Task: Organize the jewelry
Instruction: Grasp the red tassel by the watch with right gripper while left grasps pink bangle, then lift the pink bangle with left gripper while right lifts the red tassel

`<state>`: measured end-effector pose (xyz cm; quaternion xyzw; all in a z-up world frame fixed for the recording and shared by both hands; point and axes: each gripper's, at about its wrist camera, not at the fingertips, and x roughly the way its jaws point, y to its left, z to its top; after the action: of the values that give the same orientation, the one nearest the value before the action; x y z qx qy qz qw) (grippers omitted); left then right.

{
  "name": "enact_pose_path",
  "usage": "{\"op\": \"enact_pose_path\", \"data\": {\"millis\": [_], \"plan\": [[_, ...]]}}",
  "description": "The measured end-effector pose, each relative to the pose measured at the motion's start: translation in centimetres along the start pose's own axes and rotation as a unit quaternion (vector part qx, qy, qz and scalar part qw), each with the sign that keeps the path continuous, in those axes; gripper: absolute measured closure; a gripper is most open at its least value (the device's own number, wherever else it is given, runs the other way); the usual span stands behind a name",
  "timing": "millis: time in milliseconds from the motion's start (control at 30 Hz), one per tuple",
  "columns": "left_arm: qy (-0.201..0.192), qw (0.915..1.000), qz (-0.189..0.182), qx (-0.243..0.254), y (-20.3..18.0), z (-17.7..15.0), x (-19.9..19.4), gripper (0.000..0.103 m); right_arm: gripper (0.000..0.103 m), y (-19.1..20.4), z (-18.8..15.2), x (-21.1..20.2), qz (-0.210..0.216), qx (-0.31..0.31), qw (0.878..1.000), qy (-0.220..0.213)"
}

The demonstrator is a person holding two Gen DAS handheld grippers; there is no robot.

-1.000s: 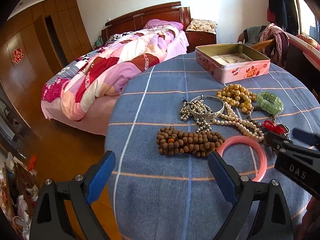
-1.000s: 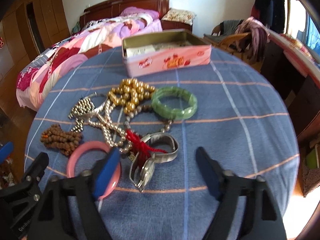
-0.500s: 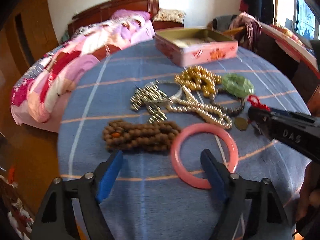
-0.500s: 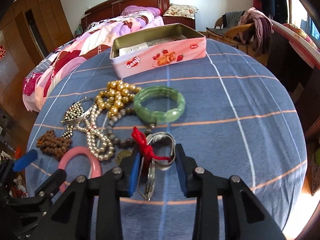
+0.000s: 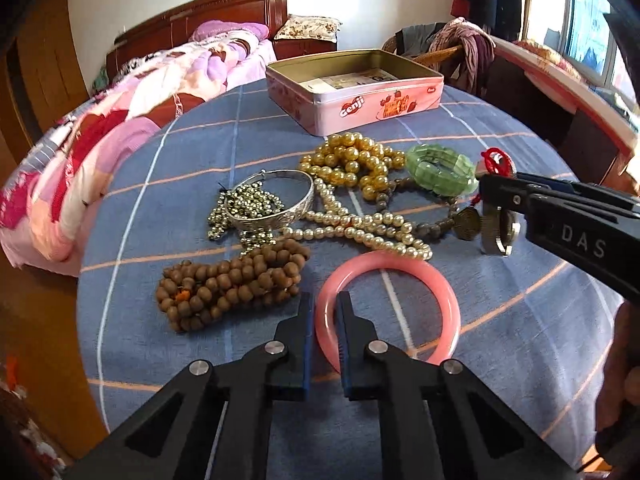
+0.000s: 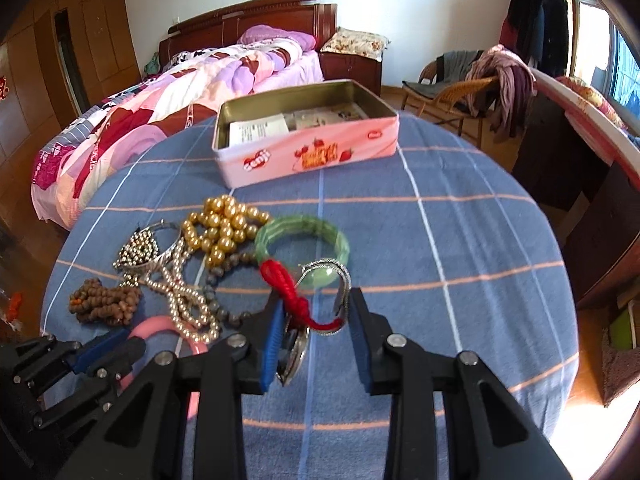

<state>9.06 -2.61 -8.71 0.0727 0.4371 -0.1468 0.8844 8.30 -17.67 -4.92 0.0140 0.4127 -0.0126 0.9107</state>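
Meanwhile, both tongs have a piece in hand at the pick-up step, w/ nothing yet in the pink tin (image 5: 356,96) at the far side of the tabletop (image 5: 168,184). Left tongs (image 5: 323,312), drawn narrow, pinch the near-left rim of the pink bangle (image 5: 436,280), which lies flat on the blue checked cloth just right of the brown wooden beads (image 5: 228,280). Right tongs (image 6: 316,308), jaws at a middling gap, grip a metal wristwatch (image 6: 296,356) tied w/ red cord (image 6: 292,296); the watch hangs from them, seemingly clear of the cloth. Between the tongs and the tin lie the rest: green bangle (image 6: 304,236), gold beads (image 6: 222,228), pearl strand (image 5: 360,224), silver bangle (image 5: 272,200) and a dark bead string w/ a bronze pendant (image 5: 466,222).

Next move, by the look of it: raise both pieces and carry them over the heap to the open tin, approx. straight ahead. The pearl strand touches the pink bangle's far rim, so a clean lift matters or the pearls may drag along.
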Motion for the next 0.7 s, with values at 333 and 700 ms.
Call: {"op": "enact_pose_path", "data": {"millis": [333,700], "plan": [[-0.082,0.9958,-0.040,-0.005,0.5,2.7,-3.8,0.094,0.069,-1.1,1.7,-0.1,0.003,0.019,1.000,-0.012],[-0.127,0.9892,-0.059,-0.044,2.3,6.9,-4.7,0.094,0.069,-5.2,4.5,-2.5,0.071,0.088,0.992,-0.062]]}}
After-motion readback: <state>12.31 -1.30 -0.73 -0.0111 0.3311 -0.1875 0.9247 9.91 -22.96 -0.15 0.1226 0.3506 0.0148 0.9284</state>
